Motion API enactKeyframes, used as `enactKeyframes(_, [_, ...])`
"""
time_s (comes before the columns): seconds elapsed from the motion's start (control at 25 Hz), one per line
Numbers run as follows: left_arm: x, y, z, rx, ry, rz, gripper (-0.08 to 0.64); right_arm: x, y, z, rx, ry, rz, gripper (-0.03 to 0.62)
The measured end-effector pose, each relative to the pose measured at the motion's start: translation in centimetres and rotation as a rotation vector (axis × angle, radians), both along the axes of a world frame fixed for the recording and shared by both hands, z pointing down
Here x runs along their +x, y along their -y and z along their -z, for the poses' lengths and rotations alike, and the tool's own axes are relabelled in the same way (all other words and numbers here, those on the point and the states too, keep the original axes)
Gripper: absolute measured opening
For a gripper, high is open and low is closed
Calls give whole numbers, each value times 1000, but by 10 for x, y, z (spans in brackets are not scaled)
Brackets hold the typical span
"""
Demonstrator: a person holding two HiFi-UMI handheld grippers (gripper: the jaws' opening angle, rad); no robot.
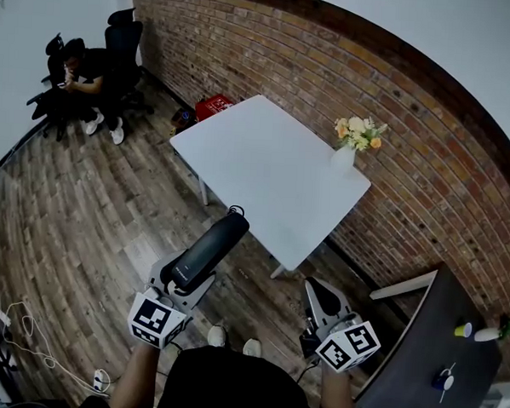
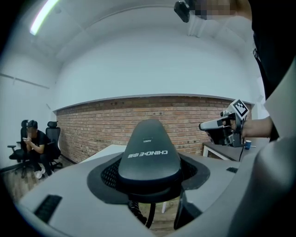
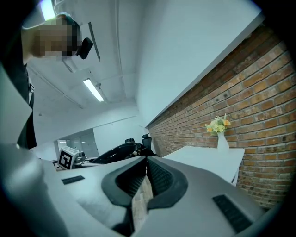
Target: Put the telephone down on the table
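My left gripper [image 1: 186, 275] is shut on a black telephone handset [image 1: 208, 249], held in the air above the wooden floor, short of the white table [image 1: 274, 170]. In the left gripper view the handset [image 2: 149, 152] lies across the padded jaws of my left gripper [image 2: 148, 178], and a dark cord [image 2: 137, 214] hangs below it. My right gripper [image 1: 317, 289] is at the right, level with the left one, shut and empty. In the right gripper view my right gripper [image 3: 147, 172] has its pads together with nothing in them, and the handset [image 3: 118, 152] shows to the left.
A white vase of flowers [image 1: 352, 140] stands at the table's far right corner by the brick wall. A dark desk [image 1: 435, 353] with small items is at the right. A seated person [image 1: 87, 75], office chairs and a red box [image 1: 213, 105] are at the back left. Cables [image 1: 26, 336] lie on the floor.
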State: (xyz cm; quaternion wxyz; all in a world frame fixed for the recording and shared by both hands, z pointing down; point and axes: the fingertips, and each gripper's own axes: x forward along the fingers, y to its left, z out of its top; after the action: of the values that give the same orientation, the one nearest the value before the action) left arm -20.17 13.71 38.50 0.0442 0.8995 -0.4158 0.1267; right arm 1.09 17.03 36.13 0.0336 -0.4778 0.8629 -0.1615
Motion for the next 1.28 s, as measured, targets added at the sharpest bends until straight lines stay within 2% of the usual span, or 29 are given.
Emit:
enactKeyframes(0.84, [-79, 10, -16, -25, -20, 8, 291, -87, 11, -7, -11, -50, 29, 23])
enactKeyframes(1.04, [-92, 15, -14, -5, -36, 2, 291, -96, 11, -9, -16, -56, 5, 23])
enactKeyframes(1.28, [-90, 22, -13, -7, -39, -31, 291, -93, 13, -12, -32, -52, -28, 23])
